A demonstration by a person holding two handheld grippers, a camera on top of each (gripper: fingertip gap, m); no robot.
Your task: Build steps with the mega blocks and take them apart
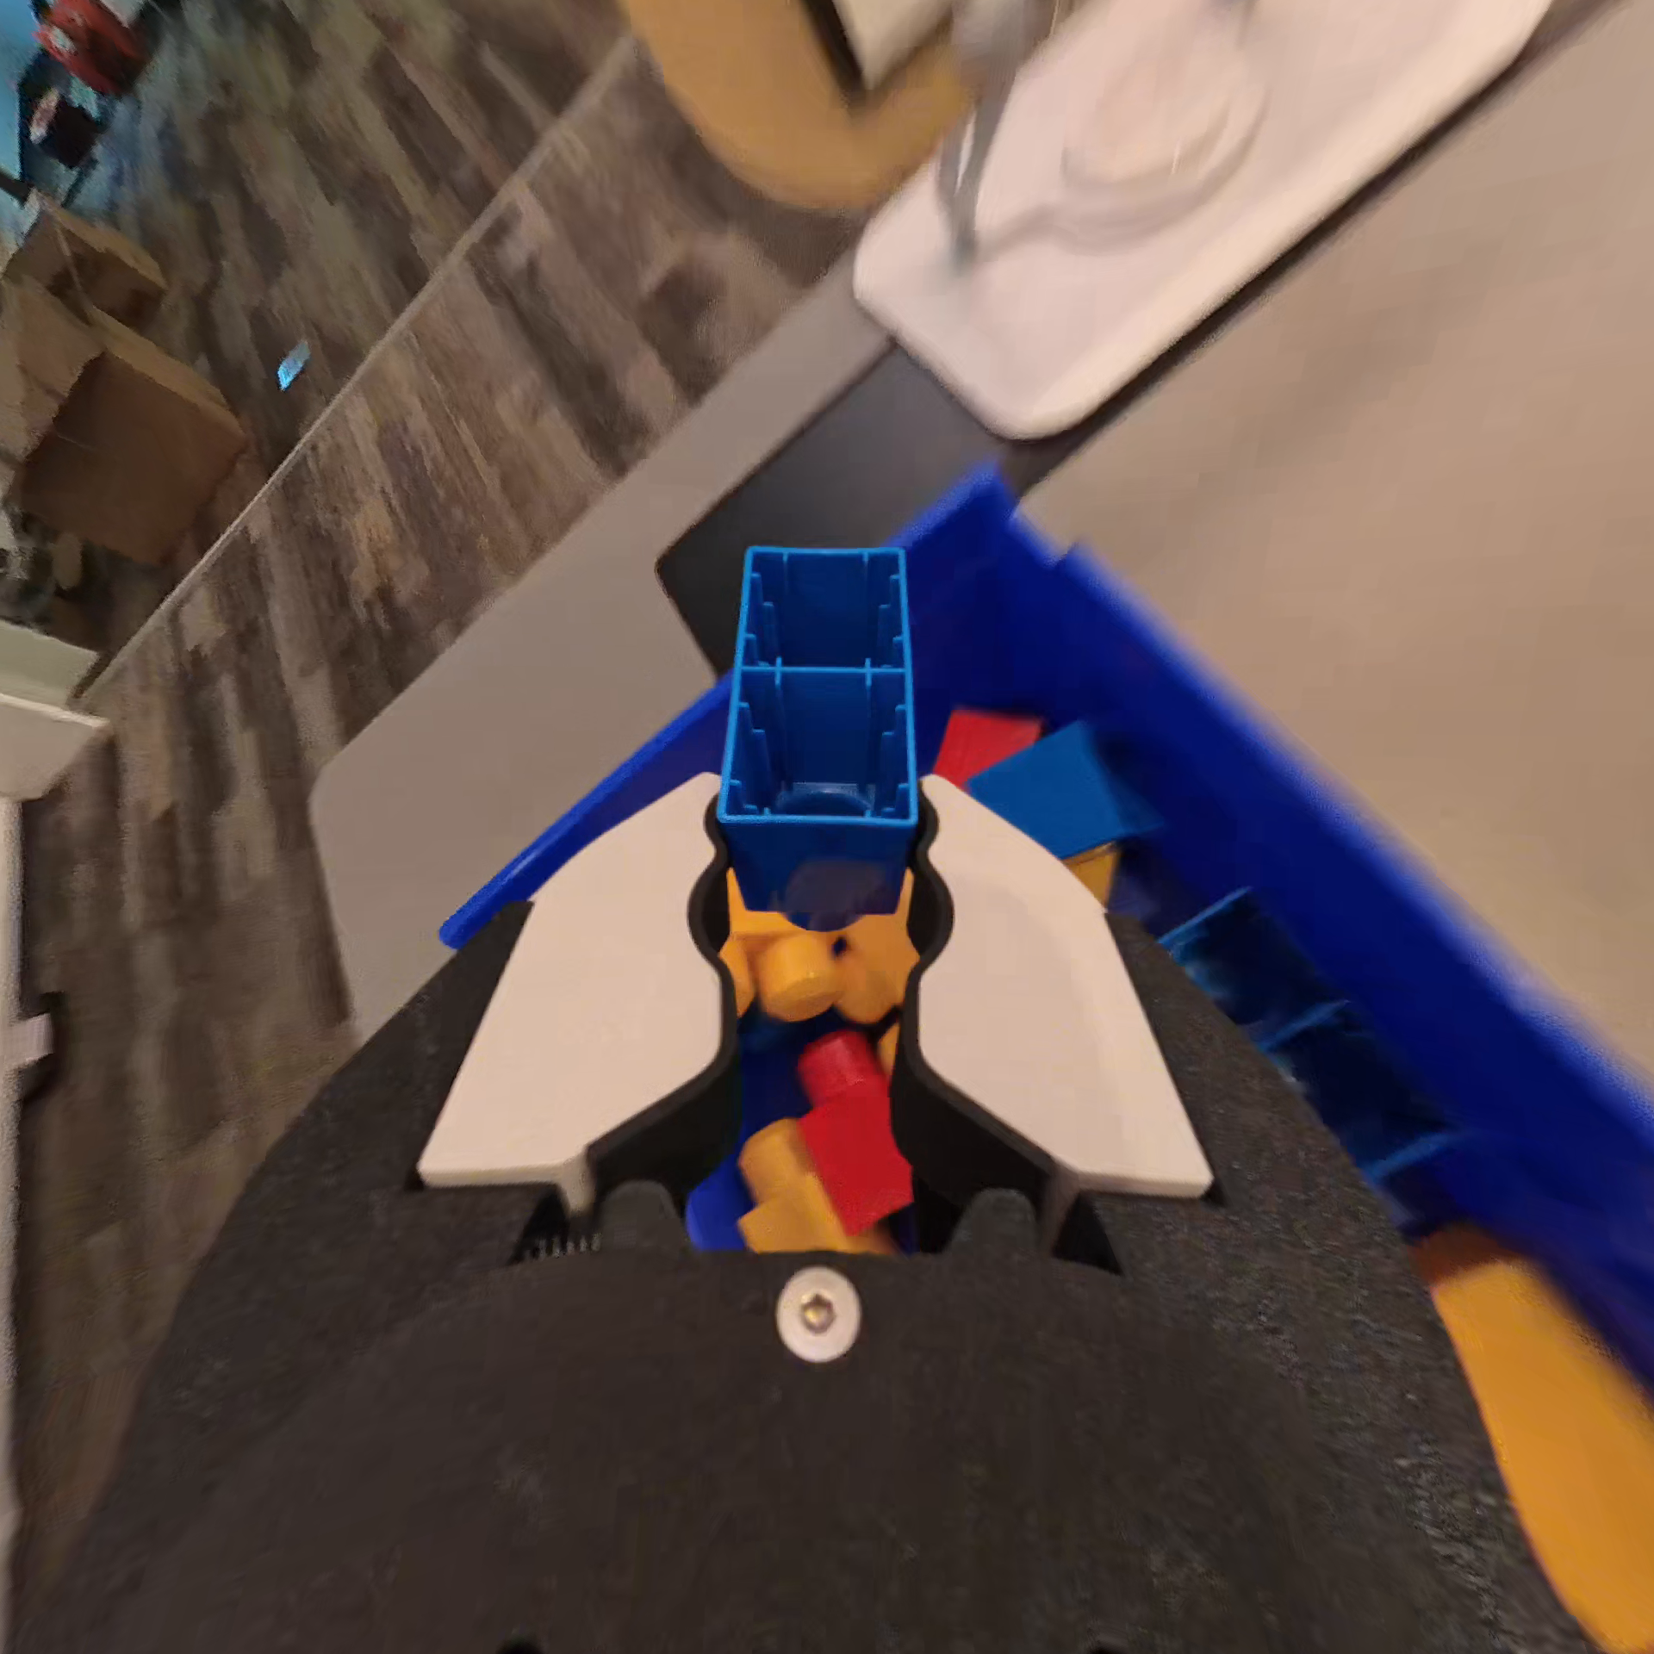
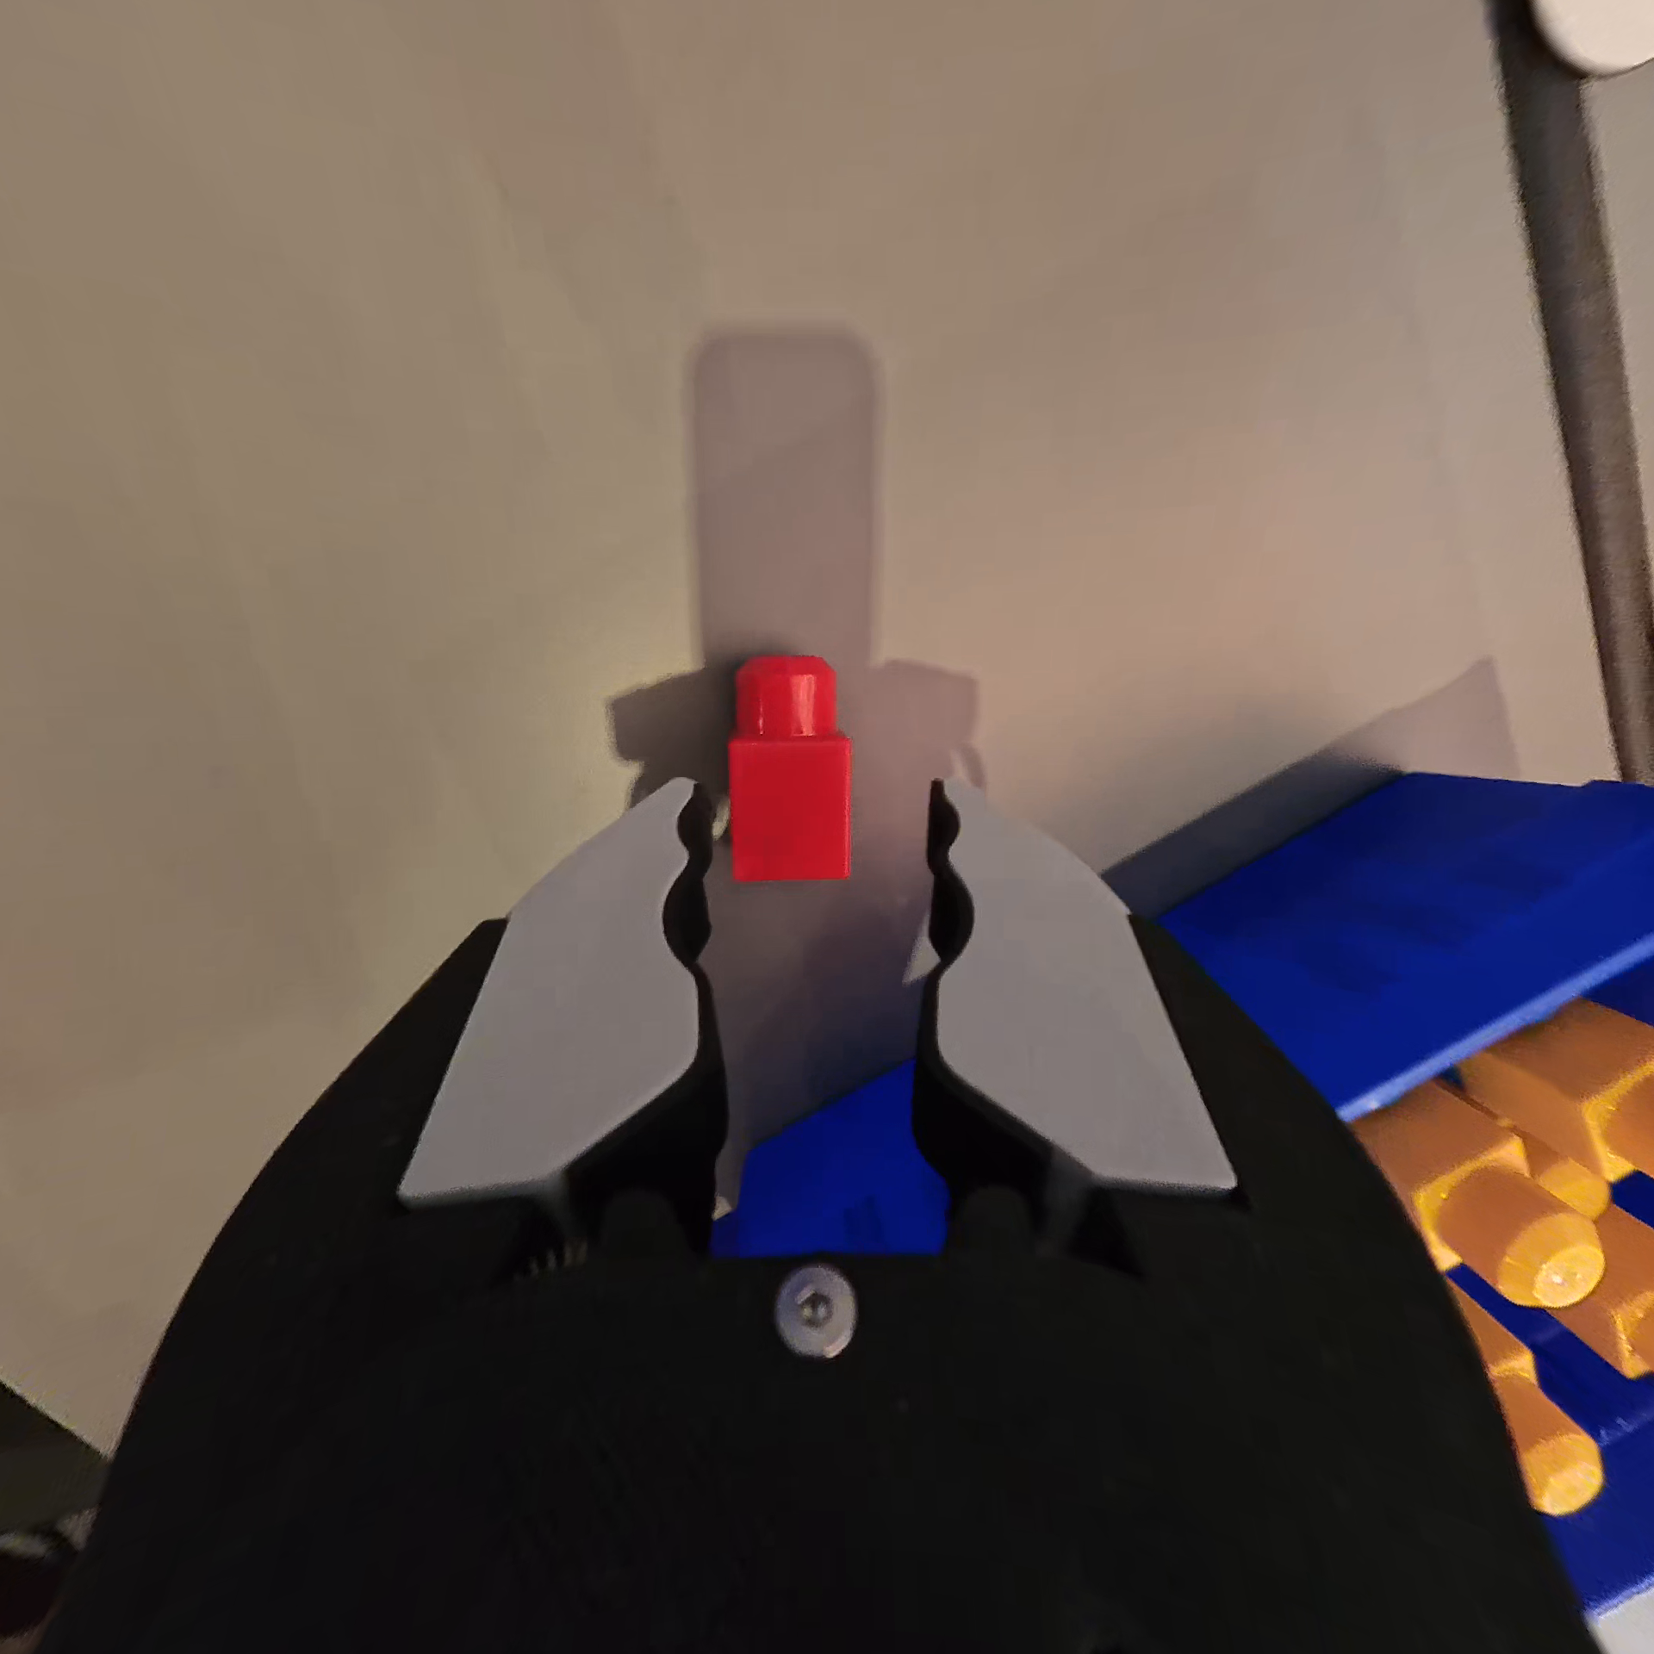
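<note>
Gripping a hollow blue block [image 1: 819, 716] at its near end, the left gripper [image 1: 819, 832] holds it above a blue bin [image 1: 1253, 716] of blocks. Rigid, light plastic; flat sides suit pinching. The right gripper [image 2: 814, 832], jaws spread, brackets a red block [image 2: 789, 788] on the table [image 2: 358, 358].

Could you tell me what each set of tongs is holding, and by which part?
Left tongs grip the blue block by its sides at the near end. Right tongs are open, holding nothing.
</note>
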